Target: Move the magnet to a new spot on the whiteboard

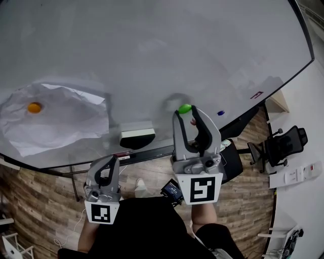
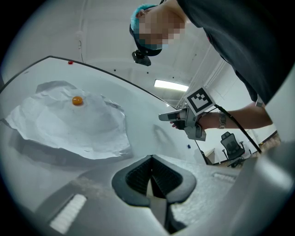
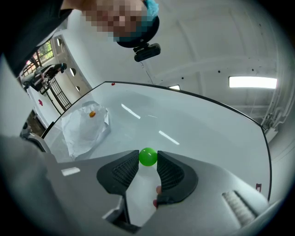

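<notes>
My right claw (image 1: pixel 188 115) is pale grey plastic: two curved arms lined with black ribbed pads (image 3: pixel 123 171). Behind the jaws are small metal knobs, then a white cube (image 1: pixel 201 188) printed with a black square marker. My left claw (image 1: pixel 109 161) has the same build, with a smaller marker cube (image 1: pixel 98 211) at its rear. Behind both claws I wear black clothes (image 1: pixel 136 222) with short sleeves. A band (image 2: pixel 223 120) circles the wrist behind the right claw, and a thin black cable (image 2: pixel 239 131) trails back from it. On my head are a teal cap (image 3: pixel 151 7) and a black camera (image 3: pixel 146 51).
</notes>
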A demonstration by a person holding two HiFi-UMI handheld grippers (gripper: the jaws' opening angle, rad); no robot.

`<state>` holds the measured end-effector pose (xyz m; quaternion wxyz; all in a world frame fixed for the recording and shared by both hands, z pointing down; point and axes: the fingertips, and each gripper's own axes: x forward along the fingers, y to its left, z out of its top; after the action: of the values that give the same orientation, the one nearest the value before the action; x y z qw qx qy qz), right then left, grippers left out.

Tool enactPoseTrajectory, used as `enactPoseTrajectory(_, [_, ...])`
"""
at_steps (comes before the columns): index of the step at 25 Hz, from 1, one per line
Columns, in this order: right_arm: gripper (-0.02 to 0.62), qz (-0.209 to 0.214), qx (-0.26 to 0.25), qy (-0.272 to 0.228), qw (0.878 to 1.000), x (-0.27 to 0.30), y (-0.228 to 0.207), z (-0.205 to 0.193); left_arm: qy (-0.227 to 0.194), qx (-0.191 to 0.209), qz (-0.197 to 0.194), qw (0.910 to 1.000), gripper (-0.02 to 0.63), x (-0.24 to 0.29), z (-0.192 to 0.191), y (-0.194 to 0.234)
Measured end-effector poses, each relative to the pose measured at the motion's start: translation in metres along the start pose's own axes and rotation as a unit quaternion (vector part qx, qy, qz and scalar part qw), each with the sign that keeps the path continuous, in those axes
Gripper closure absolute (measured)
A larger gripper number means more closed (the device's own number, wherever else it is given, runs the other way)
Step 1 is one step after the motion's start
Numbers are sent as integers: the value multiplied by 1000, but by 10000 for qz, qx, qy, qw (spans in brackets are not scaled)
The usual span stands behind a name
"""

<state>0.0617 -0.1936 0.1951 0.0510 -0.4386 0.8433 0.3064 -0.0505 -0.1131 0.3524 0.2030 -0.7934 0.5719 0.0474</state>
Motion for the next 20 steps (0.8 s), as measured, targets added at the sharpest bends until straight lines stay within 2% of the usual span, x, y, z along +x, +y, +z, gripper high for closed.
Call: enactPoseTrajectory(20, [468,105,-9,5,9999,24,-2,-14,57,30,186,9998,604,8,-8,12])
